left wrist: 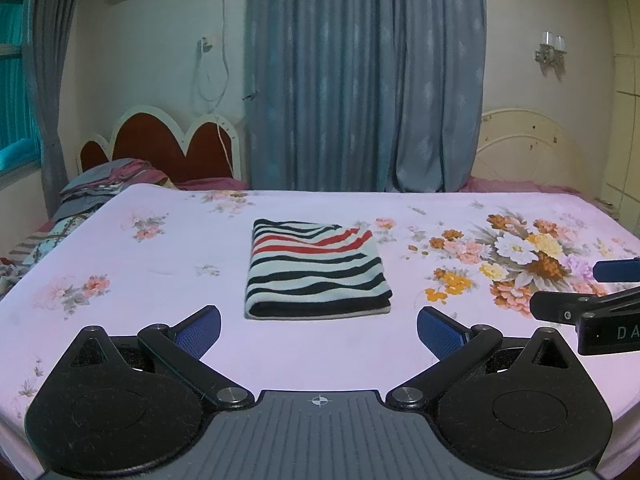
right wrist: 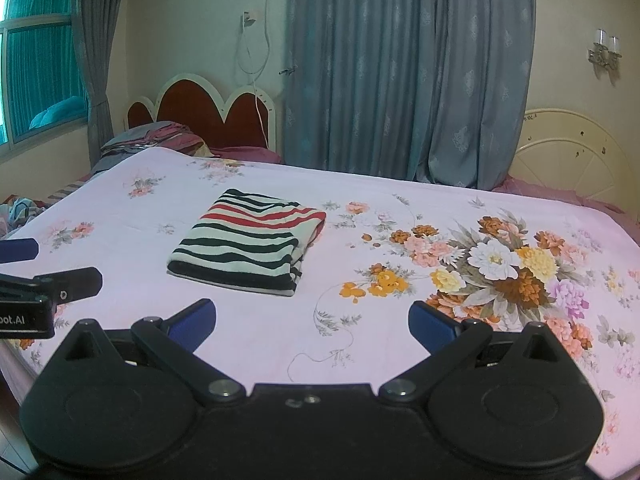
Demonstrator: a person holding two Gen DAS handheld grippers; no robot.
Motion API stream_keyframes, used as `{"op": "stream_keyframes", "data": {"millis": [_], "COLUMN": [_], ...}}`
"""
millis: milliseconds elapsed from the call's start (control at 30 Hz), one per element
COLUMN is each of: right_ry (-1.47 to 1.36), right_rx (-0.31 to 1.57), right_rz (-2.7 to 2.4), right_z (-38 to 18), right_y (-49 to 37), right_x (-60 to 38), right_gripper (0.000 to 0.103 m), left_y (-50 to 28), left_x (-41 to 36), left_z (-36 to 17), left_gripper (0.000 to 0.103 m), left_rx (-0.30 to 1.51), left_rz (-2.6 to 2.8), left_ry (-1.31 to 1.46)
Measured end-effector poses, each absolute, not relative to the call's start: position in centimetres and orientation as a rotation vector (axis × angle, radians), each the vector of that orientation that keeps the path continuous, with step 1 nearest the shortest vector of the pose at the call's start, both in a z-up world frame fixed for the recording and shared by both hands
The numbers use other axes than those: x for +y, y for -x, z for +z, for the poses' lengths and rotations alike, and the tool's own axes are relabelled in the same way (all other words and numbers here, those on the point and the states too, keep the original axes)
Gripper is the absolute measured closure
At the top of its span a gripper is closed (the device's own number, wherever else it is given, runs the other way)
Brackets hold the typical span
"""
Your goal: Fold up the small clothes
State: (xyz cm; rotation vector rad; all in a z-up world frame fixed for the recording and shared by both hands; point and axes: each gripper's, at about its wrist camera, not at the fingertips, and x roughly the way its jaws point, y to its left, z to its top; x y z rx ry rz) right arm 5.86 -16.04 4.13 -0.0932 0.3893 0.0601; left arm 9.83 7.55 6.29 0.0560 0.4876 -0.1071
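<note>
A small striped garment [left wrist: 316,270], black, white and red, lies folded into a neat rectangle on the pink floral bed sheet [left wrist: 160,260]. It also shows in the right wrist view [right wrist: 250,242]. My left gripper [left wrist: 319,330] is open and empty, held just in front of the garment's near edge. My right gripper [right wrist: 312,326] is open and empty, to the right of the garment and nearer than it. The right gripper's fingers [left wrist: 580,296] show at the right edge of the left wrist view; the left gripper's fingers [right wrist: 48,272] show at the left edge of the right wrist view.
The bed's far edge meets grey-blue curtains [left wrist: 360,80]. A red headboard [left wrist: 168,144] with a pile of bedding [left wrist: 100,184] stands at the far left. A cream headboard [left wrist: 528,148] stands at the far right. A big flower print [right wrist: 500,268] covers the sheet's right side.
</note>
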Motion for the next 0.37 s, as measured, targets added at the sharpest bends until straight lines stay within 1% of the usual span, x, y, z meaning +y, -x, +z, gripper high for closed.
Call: {"op": "stream_keyframes", "data": {"millis": [367], "right_ry": [0.102], "right_rx": [0.388], "right_rz": [0.075], "right_z": [4.53], "right_y": [-6.24], "right_x": [-16.64], "right_gripper": [0.001], "left_y": [-9.62], "left_x": [7.26], "left_z": [6.68], "left_gripper": [0.0], "left_rx": [0.465], "left_rz": [-0.122], "left_ry": [-0.052]}}
